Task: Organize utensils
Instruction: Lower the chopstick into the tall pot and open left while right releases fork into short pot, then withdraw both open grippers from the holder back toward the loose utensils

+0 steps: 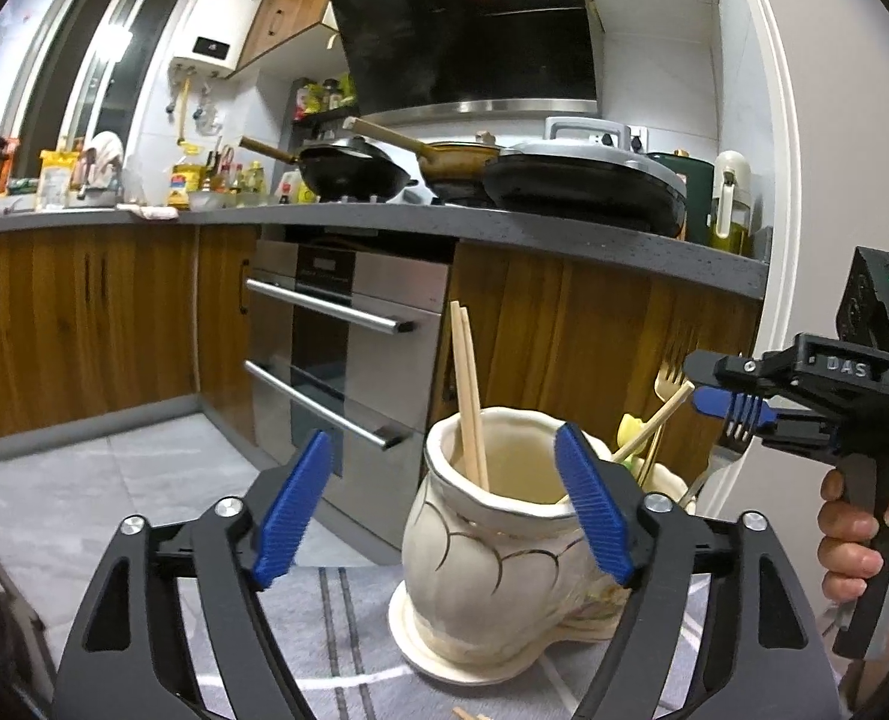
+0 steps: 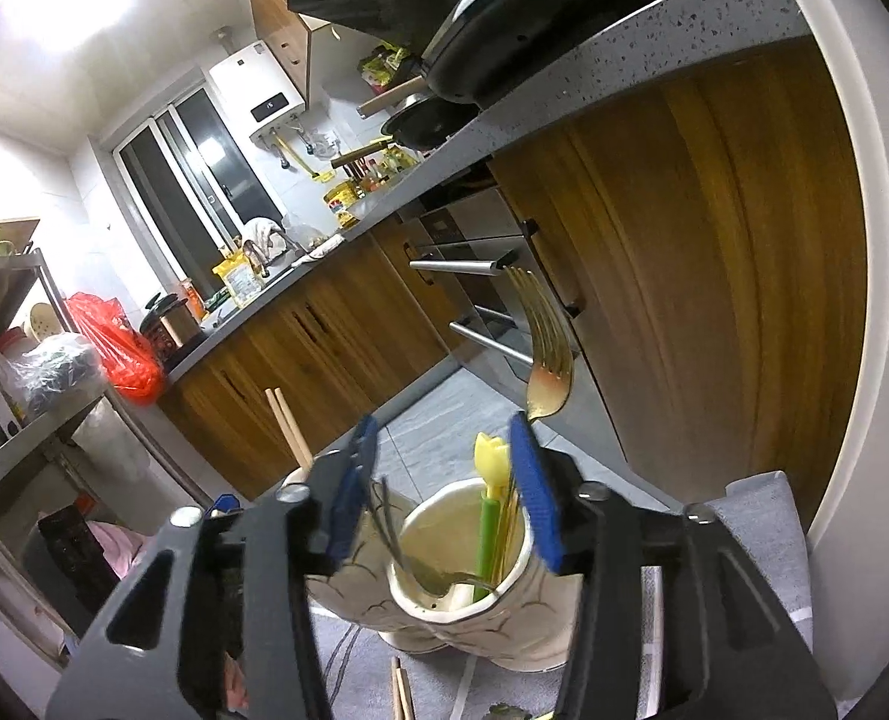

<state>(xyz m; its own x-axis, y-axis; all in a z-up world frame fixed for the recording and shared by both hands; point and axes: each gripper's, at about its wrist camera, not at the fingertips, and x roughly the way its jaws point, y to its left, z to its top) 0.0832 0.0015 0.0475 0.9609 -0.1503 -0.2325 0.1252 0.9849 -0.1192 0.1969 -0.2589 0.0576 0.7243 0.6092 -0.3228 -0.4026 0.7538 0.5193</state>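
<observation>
1. As both tools stood over it, the cream ceramic two-chambered utensil holder (image 1: 492,564) rested on a grey striped cloth (image 1: 348,618) at the near edge of the scene, with wooden kitchen cabinets (image 1: 78,324) beyond.
2. The holder was glazed off-white with thin dark curved lines on its bulging wall; it appeared upright on a pale saucer-like base.
3. One chamber held a pair of pale wooden chopsticks (image 1: 467,396) leaning against its rim; the other held a gold-coloured metal fork (image 2: 545,348) with tines up, a yellow-tipped green plastic stick (image 2: 491,510) and a silver steel fork (image 2: 420,564) lying inside.
4. The left gripper (image 1: 444,504) stood wide, its blue pads either side of the chopstick chamber's mouth, pressing on nothing.
5. The right gripper (image 2: 450,498) stood partly parted above the second chamber; no utensil was pressed between its pads.
6. Judged step: a release into each chamber, both tools now empty.
7. More loose wooden chopsticks (image 2: 402,690) lay on the cloth in front of the holder; the next move probably calls for lifting clear of the standing handles, then descending on those sticks with a narrow, aligned grasp.
</observation>
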